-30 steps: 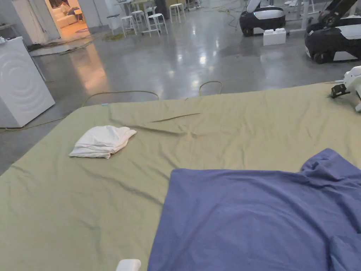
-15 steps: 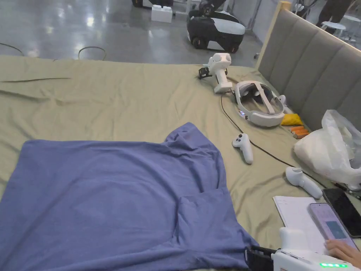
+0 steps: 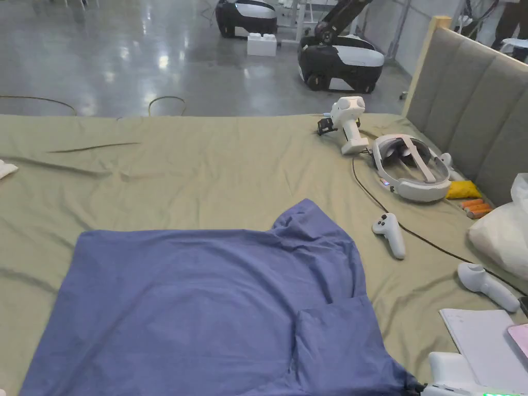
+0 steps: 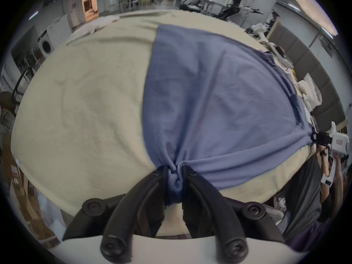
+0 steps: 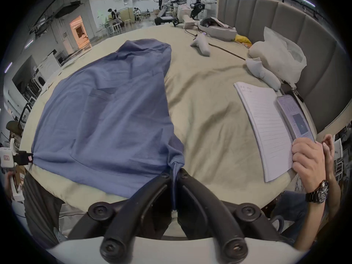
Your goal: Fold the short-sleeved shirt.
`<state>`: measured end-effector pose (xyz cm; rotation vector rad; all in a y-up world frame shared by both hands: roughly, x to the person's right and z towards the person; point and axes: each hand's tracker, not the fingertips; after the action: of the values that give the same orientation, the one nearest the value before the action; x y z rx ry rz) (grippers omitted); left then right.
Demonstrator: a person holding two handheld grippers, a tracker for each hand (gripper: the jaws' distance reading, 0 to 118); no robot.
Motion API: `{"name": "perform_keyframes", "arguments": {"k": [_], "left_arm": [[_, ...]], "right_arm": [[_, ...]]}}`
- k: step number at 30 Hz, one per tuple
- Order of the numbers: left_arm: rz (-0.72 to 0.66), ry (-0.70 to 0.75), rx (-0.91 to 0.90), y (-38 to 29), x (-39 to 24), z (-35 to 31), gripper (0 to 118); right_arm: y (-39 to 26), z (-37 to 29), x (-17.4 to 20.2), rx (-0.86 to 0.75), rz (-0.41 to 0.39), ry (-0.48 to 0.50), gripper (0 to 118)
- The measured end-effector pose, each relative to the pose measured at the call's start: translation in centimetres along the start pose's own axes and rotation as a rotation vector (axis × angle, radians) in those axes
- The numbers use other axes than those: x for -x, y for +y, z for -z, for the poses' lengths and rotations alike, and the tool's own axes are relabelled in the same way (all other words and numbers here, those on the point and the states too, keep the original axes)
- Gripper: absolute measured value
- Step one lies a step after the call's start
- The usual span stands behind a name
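Far left of the bed, on its olive sheet, a bit of white cloth pokes in at the frame edge. Left tool – jaws closed tight on a bunched corner of the blue shirt, fabric pinched betw. both jaws at the near edge of the bed. Shirt lies spread mostly flat on the sheet, centre-left in head view, w/ one sleeve rumpled at its far right corner and a folded flap near the right hem. Right tool – jaws also closed on the shirt's other near corner, thin strip of cloth gripped betw. them; its white body shows at bottom right of head view. Right of the shirt, apart from it: two white controllers, a black cable, a white headset, a spare white gripper further back. Far right: notebook w/ a phone on it, another person's hand touching the phone; white plastic bag by the grey headboard
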<state>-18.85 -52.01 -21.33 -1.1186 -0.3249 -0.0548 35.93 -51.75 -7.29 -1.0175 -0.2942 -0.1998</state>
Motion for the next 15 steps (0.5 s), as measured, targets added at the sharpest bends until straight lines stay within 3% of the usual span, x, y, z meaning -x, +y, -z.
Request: {"name": "perform_keyframes", "arguments": {"k": [6, 10, 13, 15], "left_arm": [[-0.116, -0.110, -0.161, 6.1, 0.6, -4.4, 14], [-0.116, -0.096, -0.150, 12.4, 1.6, -1.8, 14], [-0.142, -0.086, -0.079, 16.5, 2.6, 1.9, 14], [-0.140, -0.063, -0.050, 18.3, 3.0, 4.2, 14]], "right_arm": [[4.3, -2.6, -0.1, -0.110, 0.033, 0.069, 3], [9.9, -0.6, 1.0, -0.146, 0.047, 0.046, 3], [14.8, 2.6, 1.9, -0.125, 0.145, 0.072, 3], [17.1, 4.8, 2.7, -0.108, 0.127, 0.059, 3]]}}
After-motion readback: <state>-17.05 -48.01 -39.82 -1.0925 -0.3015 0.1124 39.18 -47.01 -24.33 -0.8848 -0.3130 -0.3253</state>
